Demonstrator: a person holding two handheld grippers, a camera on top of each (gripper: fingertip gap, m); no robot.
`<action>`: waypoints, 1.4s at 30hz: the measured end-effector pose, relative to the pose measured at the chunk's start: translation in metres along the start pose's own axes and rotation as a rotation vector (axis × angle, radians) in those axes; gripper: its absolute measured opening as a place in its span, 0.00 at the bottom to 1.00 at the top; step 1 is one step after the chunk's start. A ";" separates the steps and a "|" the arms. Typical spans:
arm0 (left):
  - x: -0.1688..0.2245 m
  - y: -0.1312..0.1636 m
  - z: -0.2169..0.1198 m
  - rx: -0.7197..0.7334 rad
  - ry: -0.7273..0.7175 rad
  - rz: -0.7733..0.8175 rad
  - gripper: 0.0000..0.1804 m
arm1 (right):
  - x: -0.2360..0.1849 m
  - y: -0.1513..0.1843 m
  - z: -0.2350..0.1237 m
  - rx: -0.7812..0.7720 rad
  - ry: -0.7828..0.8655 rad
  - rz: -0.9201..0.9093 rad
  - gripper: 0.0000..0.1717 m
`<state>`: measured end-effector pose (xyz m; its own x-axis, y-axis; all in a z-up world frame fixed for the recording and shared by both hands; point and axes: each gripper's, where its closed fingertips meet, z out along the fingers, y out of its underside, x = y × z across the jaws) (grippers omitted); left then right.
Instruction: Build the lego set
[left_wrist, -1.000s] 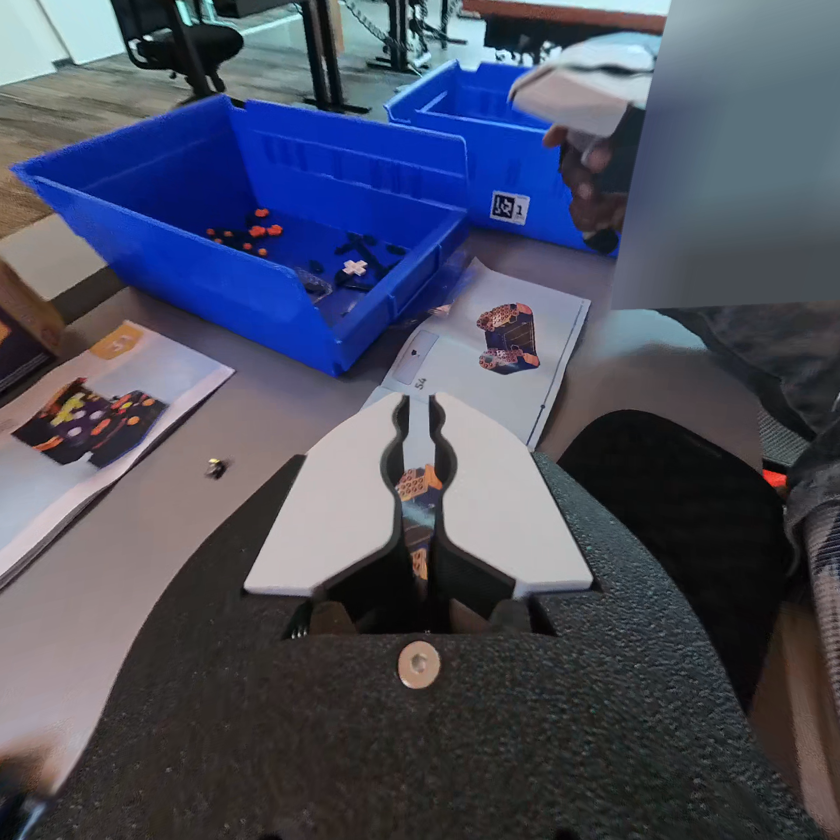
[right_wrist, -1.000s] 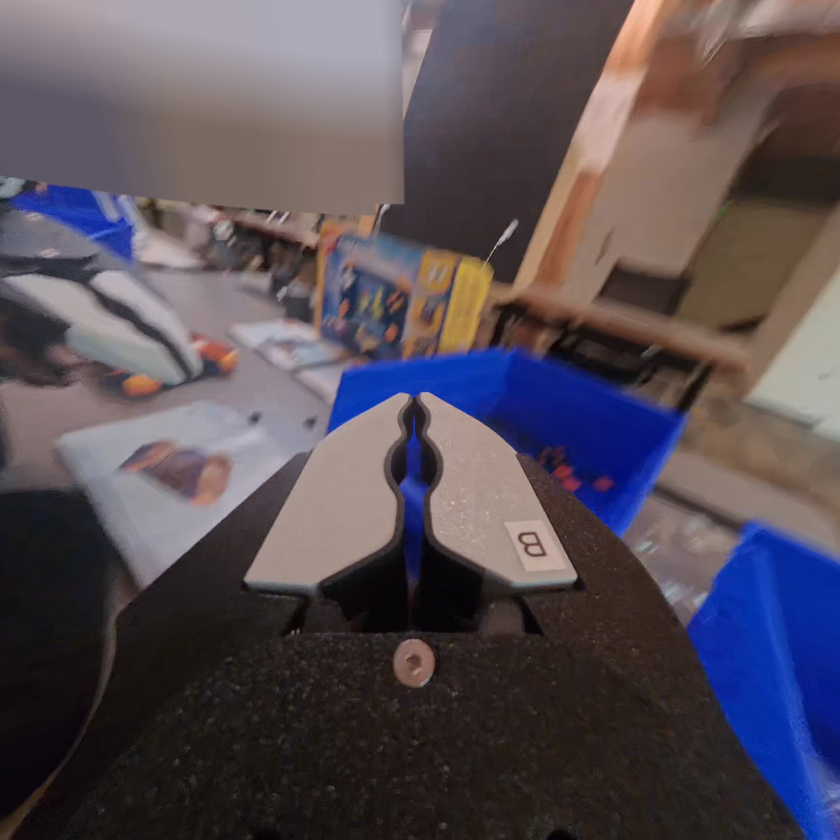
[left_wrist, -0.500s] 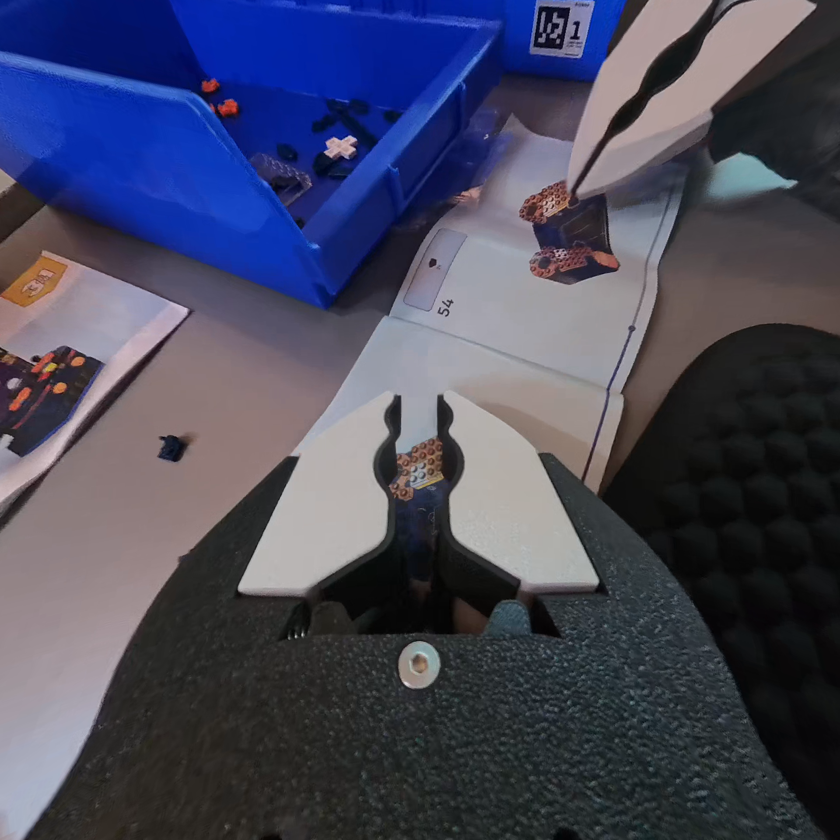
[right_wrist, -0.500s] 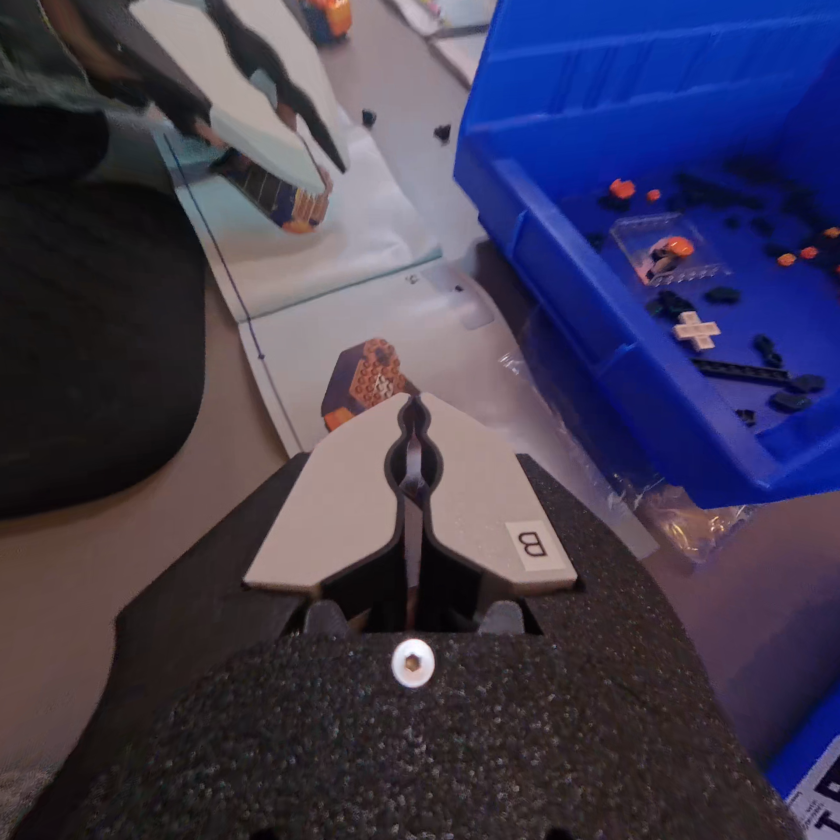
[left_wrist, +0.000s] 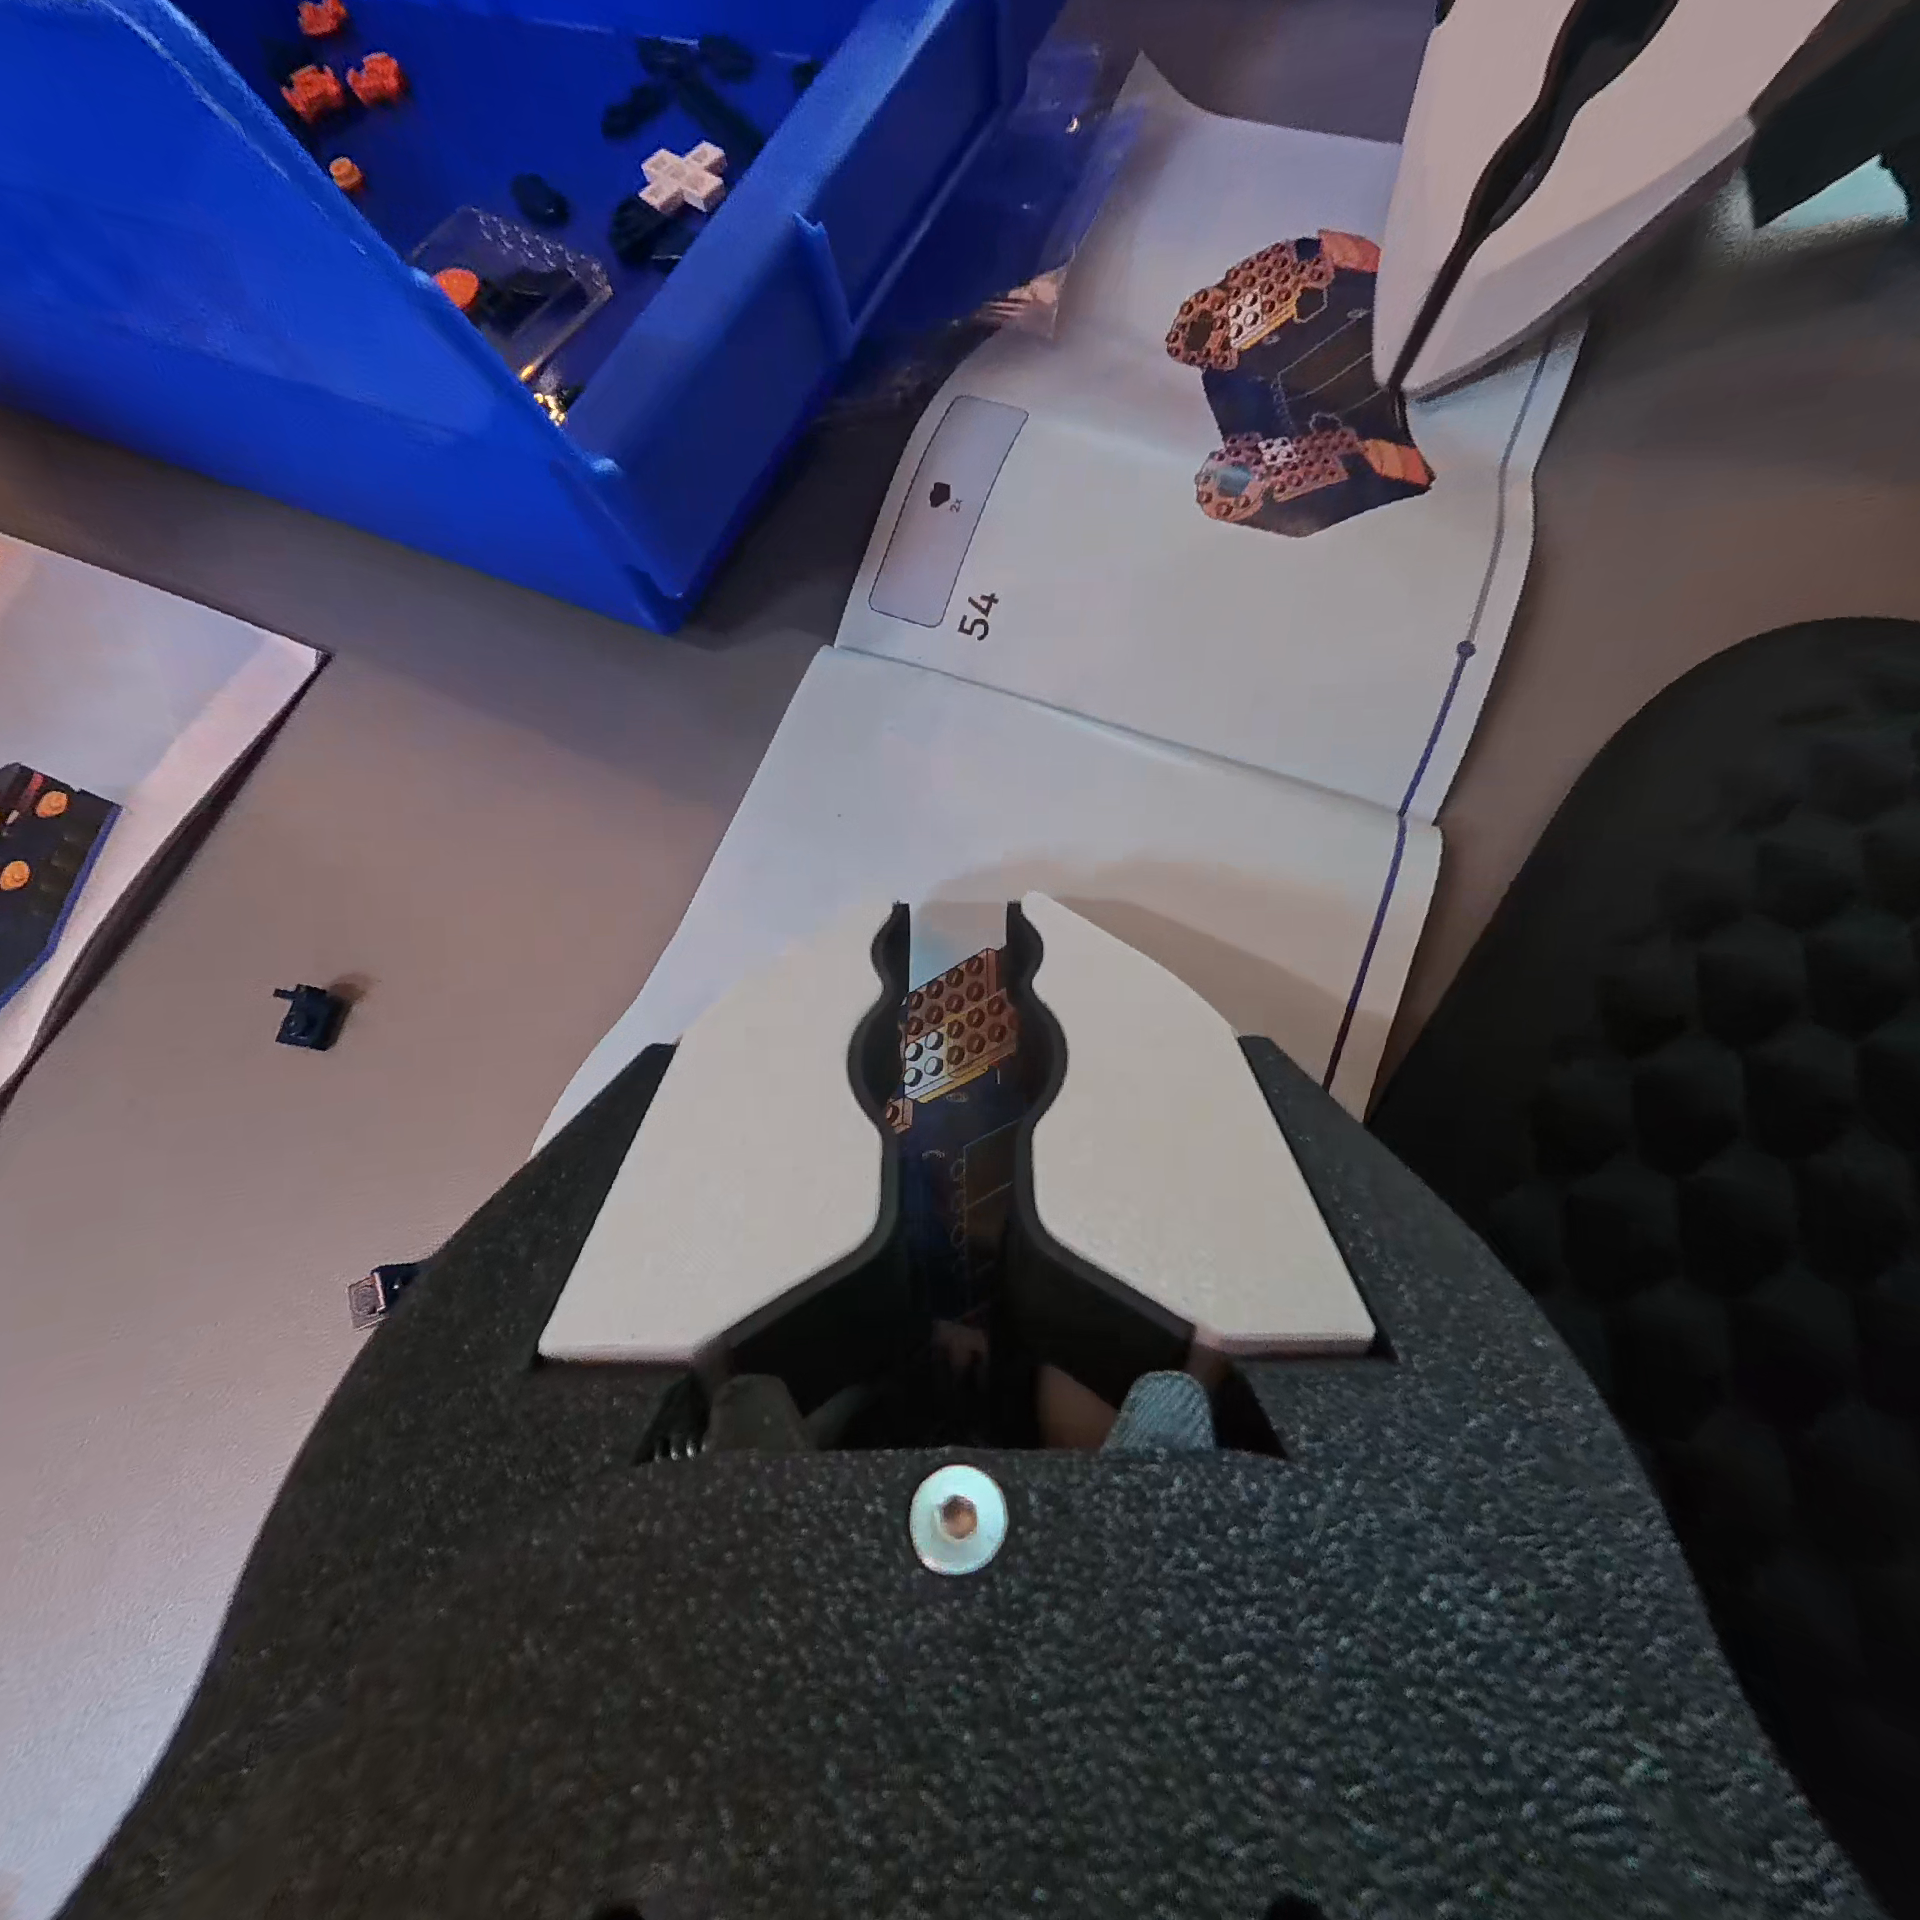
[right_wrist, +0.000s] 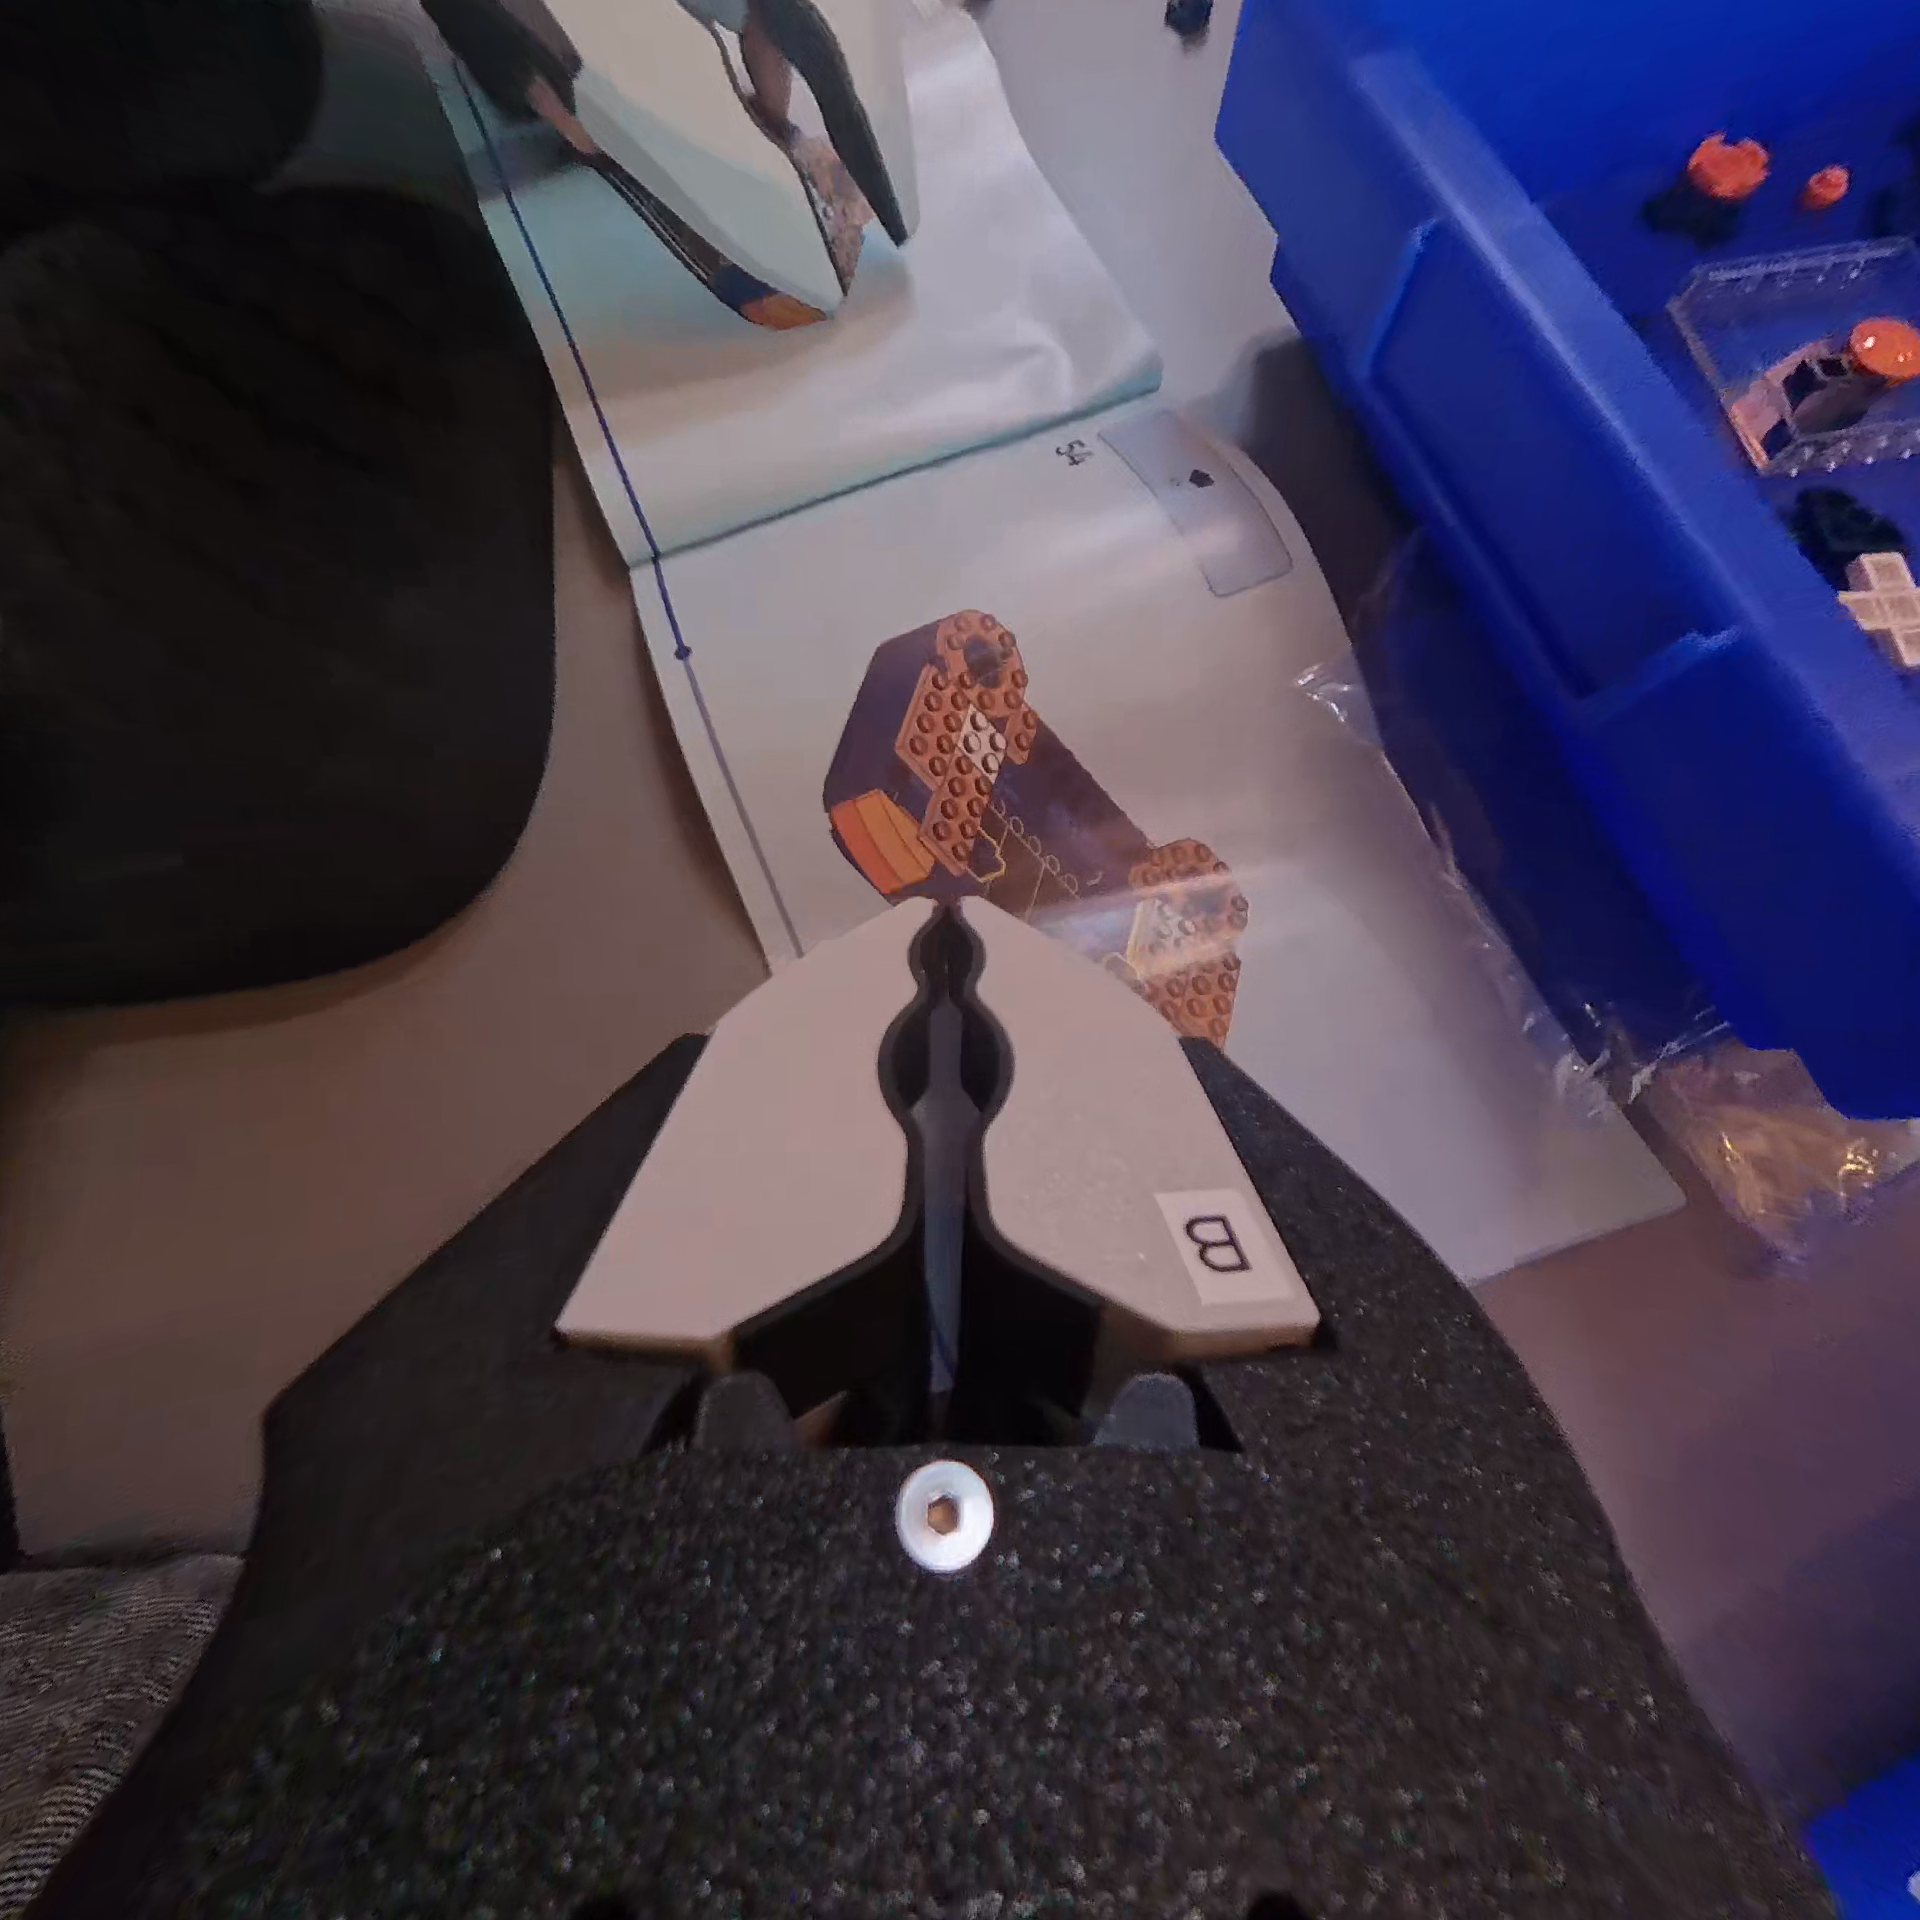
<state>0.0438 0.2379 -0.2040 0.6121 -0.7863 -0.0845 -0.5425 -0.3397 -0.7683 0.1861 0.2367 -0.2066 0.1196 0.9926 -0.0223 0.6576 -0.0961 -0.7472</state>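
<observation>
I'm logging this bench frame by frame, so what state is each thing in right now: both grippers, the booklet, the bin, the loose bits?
Left gripper: open, nothing held, over the booklet.
Right gripper: shut, nothing held, tips at the booklet's printed model picture.
Instruction booklet: lying open on the table.
Blue bin: upright, open-topped, small pieces inside.
White cross piece: lying in the bin.
Dark blue piece: loose on the table.
Clear plastic bag: crumpled beside the bin.

The left tongs (left_wrist: 958, 914) point forward and downward, their two white fingers (left_wrist: 769, 1122) standing a narrow way apart with nothing pressed between them. The right tongs (right_wrist: 943, 912) also tilt downward, fingertips meeting at a point, shut with nothing between them, beyond the left tongs.
</observation>
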 end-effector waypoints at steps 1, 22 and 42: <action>0.000 0.000 0.000 -0.002 -0.001 0.001 0.09 | 0.001 0.004 0.001 -0.017 0.002 0.007 0.00; -0.002 -0.007 -0.006 0.061 0.010 -0.024 0.06 | 0.002 0.003 0.002 0.006 -0.002 0.016 0.00; -0.002 -0.003 -0.003 0.026 0.012 -0.035 0.10 | 0.002 0.003 0.003 0.017 -0.014 0.037 0.00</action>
<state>0.0422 0.2391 -0.1995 0.6234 -0.7803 -0.0496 -0.5055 -0.3538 -0.7869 0.1863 0.2381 -0.2109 0.1327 0.9894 -0.0593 0.6403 -0.1313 -0.7568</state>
